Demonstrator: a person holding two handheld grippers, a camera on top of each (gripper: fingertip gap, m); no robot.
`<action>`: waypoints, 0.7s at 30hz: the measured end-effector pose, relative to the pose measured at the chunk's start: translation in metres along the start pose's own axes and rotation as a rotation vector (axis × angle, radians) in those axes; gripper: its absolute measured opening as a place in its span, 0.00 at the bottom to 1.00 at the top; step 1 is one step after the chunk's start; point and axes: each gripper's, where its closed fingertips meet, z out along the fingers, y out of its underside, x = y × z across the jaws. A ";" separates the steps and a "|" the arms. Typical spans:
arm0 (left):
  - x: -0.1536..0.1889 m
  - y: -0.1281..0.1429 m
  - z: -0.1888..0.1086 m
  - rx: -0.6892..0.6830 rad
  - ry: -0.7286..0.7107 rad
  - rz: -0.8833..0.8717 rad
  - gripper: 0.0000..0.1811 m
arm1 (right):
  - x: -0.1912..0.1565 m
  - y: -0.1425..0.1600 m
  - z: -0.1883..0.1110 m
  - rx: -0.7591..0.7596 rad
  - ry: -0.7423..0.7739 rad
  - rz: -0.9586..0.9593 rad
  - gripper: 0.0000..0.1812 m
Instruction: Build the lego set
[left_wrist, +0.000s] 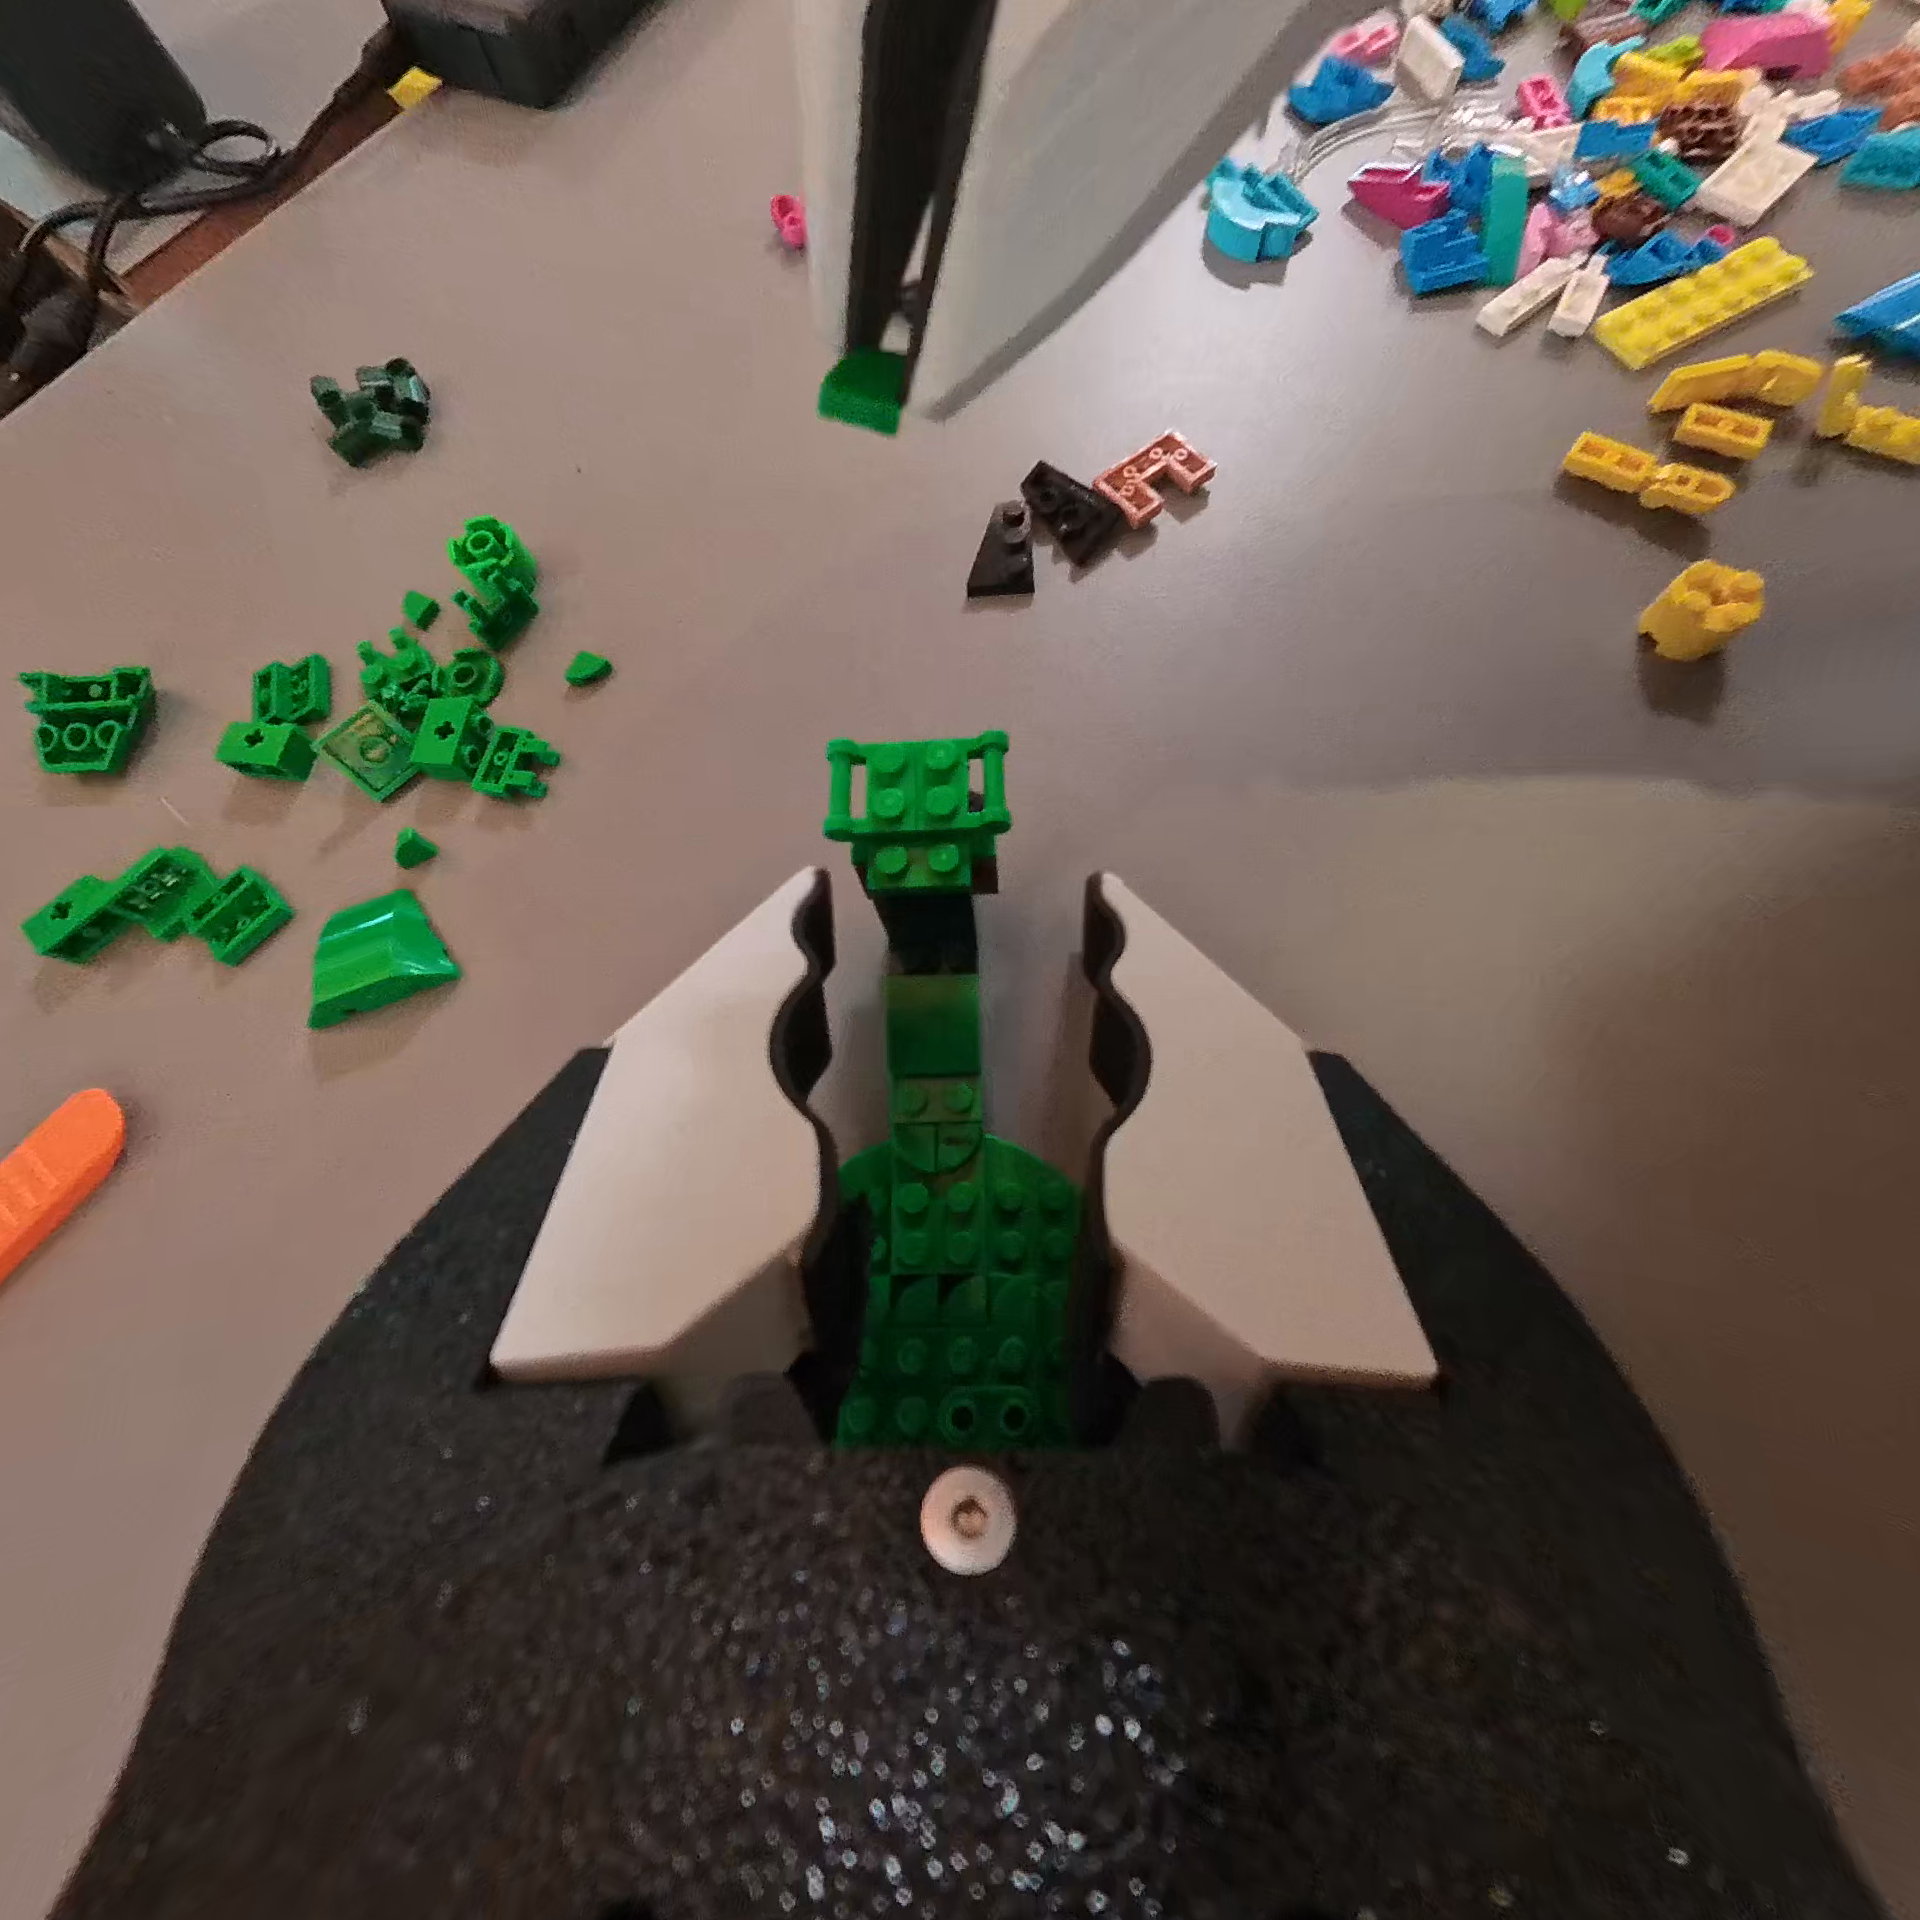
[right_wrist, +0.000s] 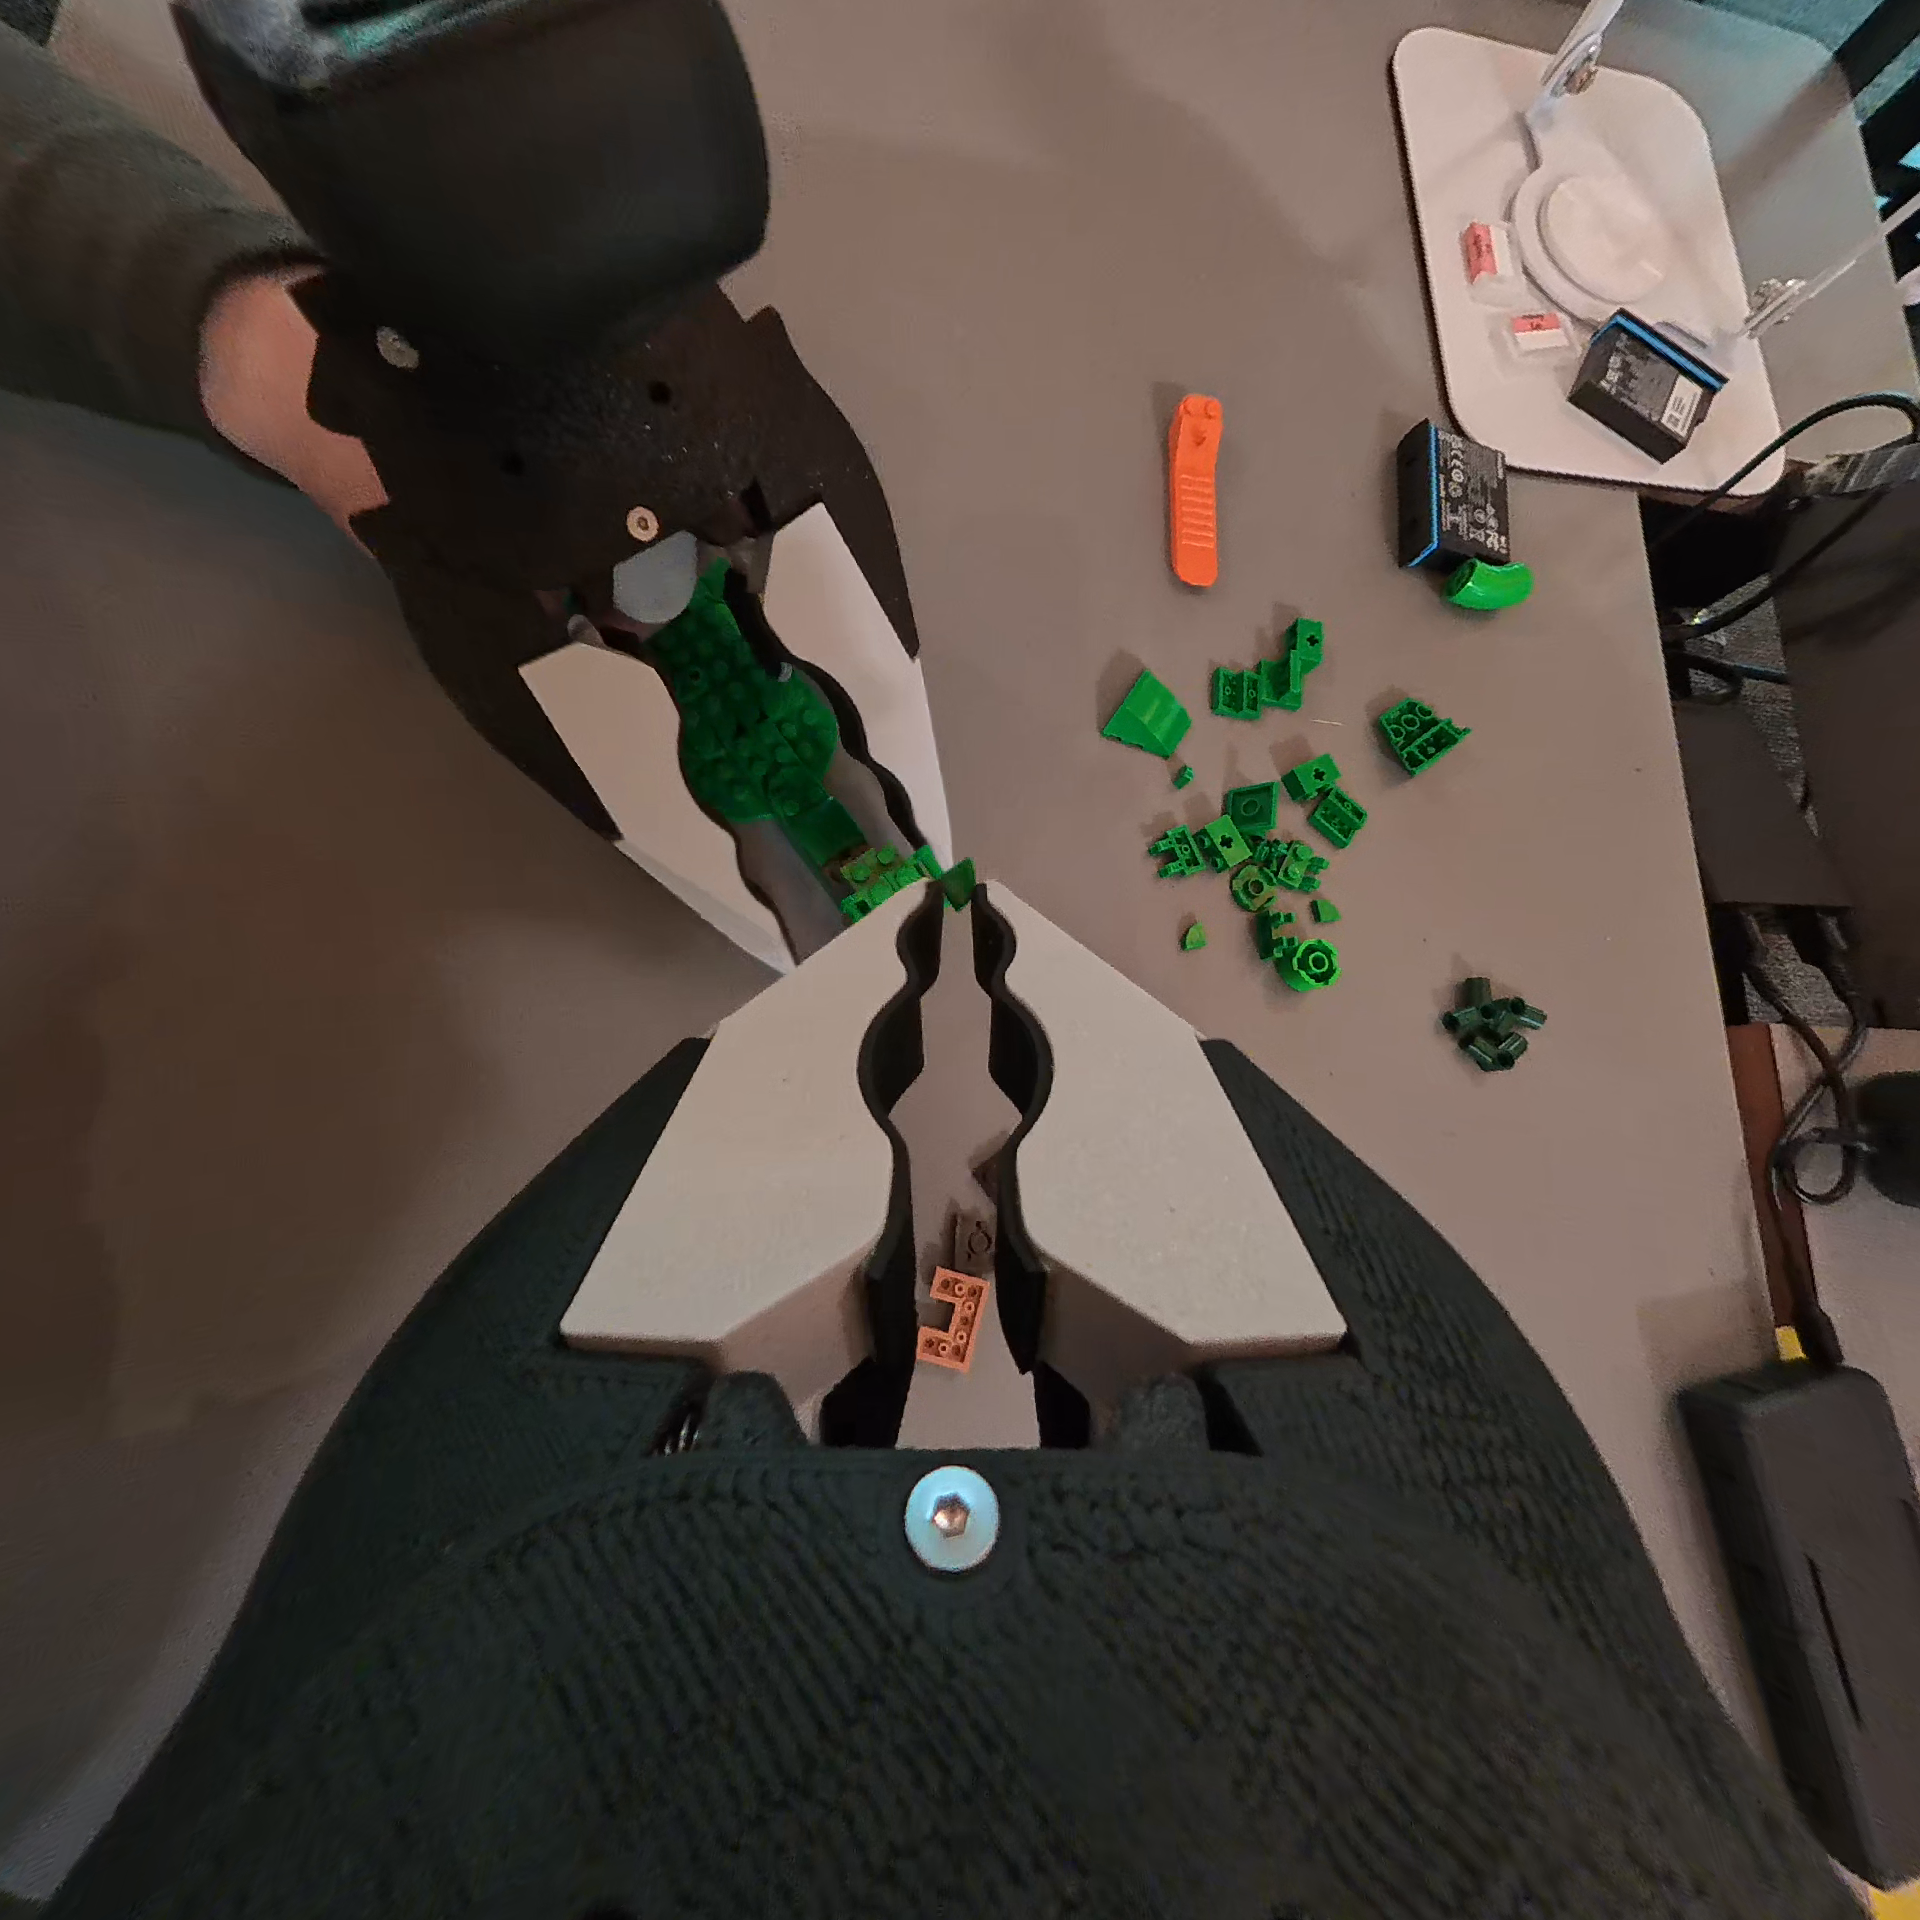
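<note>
My left gripper (left_wrist: 956, 894) is shut on a long green lego assembly (left_wrist: 951, 1247). Its wide body sits deep between the fingers, and its studded end with side bars (left_wrist: 916, 795) sticks out past the fingertips. My right gripper (right_wrist: 956, 896) is shut on a small green slope piece (right_wrist: 958, 881) at its tips. In the left wrist view the right gripper (left_wrist: 883, 364) comes in from the top with that piece (left_wrist: 860, 395), a gap away from the assembly's end. In the right wrist view the left gripper (right_wrist: 862, 914) and the assembly (right_wrist: 748, 727) are at upper left.
Loose bright green pieces (left_wrist: 395, 717) and dark green ones (left_wrist: 369, 410) lie on the left of the grey table (left_wrist: 1351, 935). There is an orange brick separator (left_wrist: 52, 1164), black and copper plates (left_wrist: 1091, 499), and yellow and mixed-colour piles (left_wrist: 1610, 156). Black boxes (right_wrist: 1455, 499), a white pad (right_wrist: 1579, 260) and cables are at the edge. Some 9 cm of space lies between my two pairs of fingers. The orange brick separator (left_wrist: 52, 1164) is about 15 cm from my left fingertips. My right wrist view (right_wrist: 1195, 545) looks at it from another angle.
</note>
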 end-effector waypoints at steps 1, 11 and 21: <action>0.000 0.001 0.001 -0.005 -0.004 0.002 0.24 | 0.000 0.001 0.001 -0.005 0.000 0.002 0.02; -0.002 0.000 0.001 0.023 0.002 0.003 0.16 | -0.003 0.018 0.011 -0.098 -0.033 0.037 0.01; 0.005 0.001 0.001 0.020 0.056 0.020 0.12 | -0.013 0.026 0.030 -0.171 -0.079 0.011 0.01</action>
